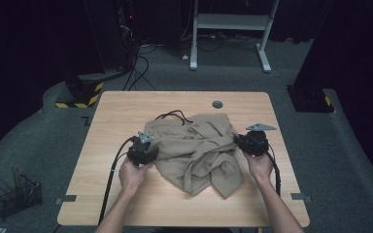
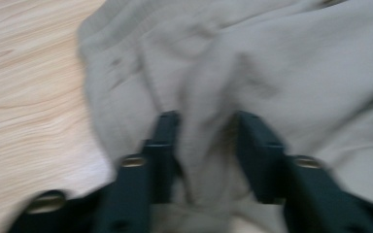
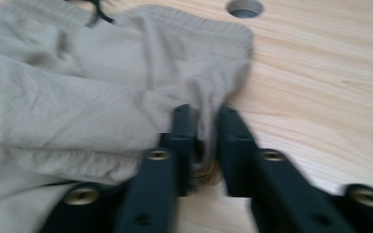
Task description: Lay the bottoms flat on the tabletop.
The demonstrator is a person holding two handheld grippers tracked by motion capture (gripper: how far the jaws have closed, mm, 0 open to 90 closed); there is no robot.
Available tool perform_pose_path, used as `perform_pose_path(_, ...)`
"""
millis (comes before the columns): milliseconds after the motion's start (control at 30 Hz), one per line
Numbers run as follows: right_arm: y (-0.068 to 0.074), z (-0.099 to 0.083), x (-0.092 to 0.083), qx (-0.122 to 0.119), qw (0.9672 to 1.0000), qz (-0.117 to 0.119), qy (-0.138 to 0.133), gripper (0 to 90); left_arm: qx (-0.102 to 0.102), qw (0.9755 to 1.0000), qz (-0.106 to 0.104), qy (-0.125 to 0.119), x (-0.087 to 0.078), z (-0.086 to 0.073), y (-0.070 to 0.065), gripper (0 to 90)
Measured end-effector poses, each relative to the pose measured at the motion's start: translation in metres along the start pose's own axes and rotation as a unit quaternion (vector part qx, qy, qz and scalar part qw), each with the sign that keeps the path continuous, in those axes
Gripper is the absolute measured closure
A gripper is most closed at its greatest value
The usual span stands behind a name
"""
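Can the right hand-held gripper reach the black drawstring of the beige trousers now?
Probably yes. The black drawstring lies uncovered at the far edge of the beige trousers, but the right hand-held gripper has a cloth fold between its jaws.

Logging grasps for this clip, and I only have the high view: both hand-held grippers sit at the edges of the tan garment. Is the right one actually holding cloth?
Observer: Yes. In the right gripper view, the jaws of the right hand-held gripper stand close together, with a raised fold of the tan garment pinched between them.
Operator: Which part of the garment is that?
Observer: The corner just below the ribbed band, which runs along the edge near the round hole in the table.
Operator: And the left one?
Observer: In the left gripper view, the jaws of the left hand-held gripper stand wider, with a thick ridge of cloth between them. The blur hides whether the pads press on it.
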State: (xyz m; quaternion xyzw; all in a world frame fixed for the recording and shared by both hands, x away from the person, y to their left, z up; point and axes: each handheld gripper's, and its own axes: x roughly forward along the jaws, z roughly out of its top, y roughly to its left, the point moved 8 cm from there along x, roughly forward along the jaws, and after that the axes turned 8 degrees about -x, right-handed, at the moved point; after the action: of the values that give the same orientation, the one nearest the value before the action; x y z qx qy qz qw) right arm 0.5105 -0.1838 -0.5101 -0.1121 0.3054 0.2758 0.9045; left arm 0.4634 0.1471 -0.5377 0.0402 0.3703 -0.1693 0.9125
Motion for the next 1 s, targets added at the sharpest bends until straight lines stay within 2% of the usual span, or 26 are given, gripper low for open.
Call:
perform_pose_path(33, 0.006, 0.003, -0.005, -0.001, 0.9999, 0.003, -0.013, 62.6, 0.002, 1.0, -0.004, -0.004, -0.004, -0.001, -0.007, 48.2)
perform_pose_path(100, 0.021, 0.007, -0.016, -0.026, 0.9992, 0.006, -0.03, 56.1, 0.01, 0.9998, -0.009, -0.014, -0.012, -0.004, -0.019, 41.3)
perform_pose_path(167, 0.037, 0.008, -0.024, -0.053, 0.9976, 0.007, -0.043, 54.9, 0.016, 0.9996, -0.012, -0.019, -0.019, -0.008, -0.03, 38.4)
perform_pose_path(233, 0.052, 0.007, -0.028, -0.067, 0.9964, 0.021, -0.048, 54.6, 0.019, 0.9996, -0.017, -0.014, -0.021, -0.015, -0.038, 36.7)
perform_pose_path(267, 0.059, 0.005, -0.027, -0.07, 0.9958, 0.036, -0.048, 55.2, 0.022, 0.9996, -0.018, -0.008, -0.02, -0.019, -0.041, 36.1)
perform_pose_path(333, 0.074, -0.002, -0.019, -0.073, 0.9946, 0.068, -0.029, 56.1, 0.022, 0.9995, -0.023, 0.007, -0.015, -0.025, -0.045, 36.2)
perform_pose_path(400, 0.085, -0.01, -0.007, -0.098, 0.9925, 0.073, -0.003, 57.0, 0.018, 0.9994, -0.019, 0.021, -0.005, -0.027, -0.044, 37.0)
perform_pose_path(500, 0.097, -0.018, 0.01, -0.112, 0.9891, 0.09, 0.032, 65.1, 0.015, 0.9991, -0.006, 0.038, 0.01, -0.024, -0.037, 42.7)
perform_pose_path(600, 0.1, -0.025, 0.025, -0.112, 0.9867, 0.1, 0.063, 83.6, 0.026, 0.9983, 0.016, 0.05, 0.025, -0.017, -0.027, 51.8)
perform_pose_path(633, 0.099, -0.027, 0.029, -0.12, 0.9855, 0.1, 0.068, 89.2, 0.026, 0.998, 0.024, 0.054, 0.029, -0.014, -0.023, 55.6)
perform_pose_path(667, 0.099, -0.029, 0.032, -0.124, 0.9845, 0.101, 0.071, 90.0, 0.028, 0.9975, 0.032, 0.056, 0.033, -0.011, -0.019, 57.2)
perform_pose_path(733, 0.098, -0.03, 0.032, -0.12, 0.9848, 0.103, 0.072, 90.0, 0.037, 0.9961, 0.055, 0.058, 0.038, -0.004, -0.01, 56.7)
perform_pose_path(867, 0.09, -0.025, 0.022, -0.124, 0.9872, 0.086, 0.054, 90.0, 0.025, 0.9943, 0.08, 0.067, 0.045, 0.004, 0.013, 47.0)
perform_pose_path(933, 0.083, -0.025, 0.019, -0.121, 0.9886, 0.075, 0.049, 90.0, 0.007, 0.9944, 0.08, 0.069, 0.046, 0.006, 0.024, 42.1)
perform_pose_path(1000, 0.077, -0.027, 0.017, -0.113, 0.9899, 0.071, 0.049, 90.0, -0.014, 0.995, 0.07, 0.069, 0.046, 0.006, 0.029, 39.2)
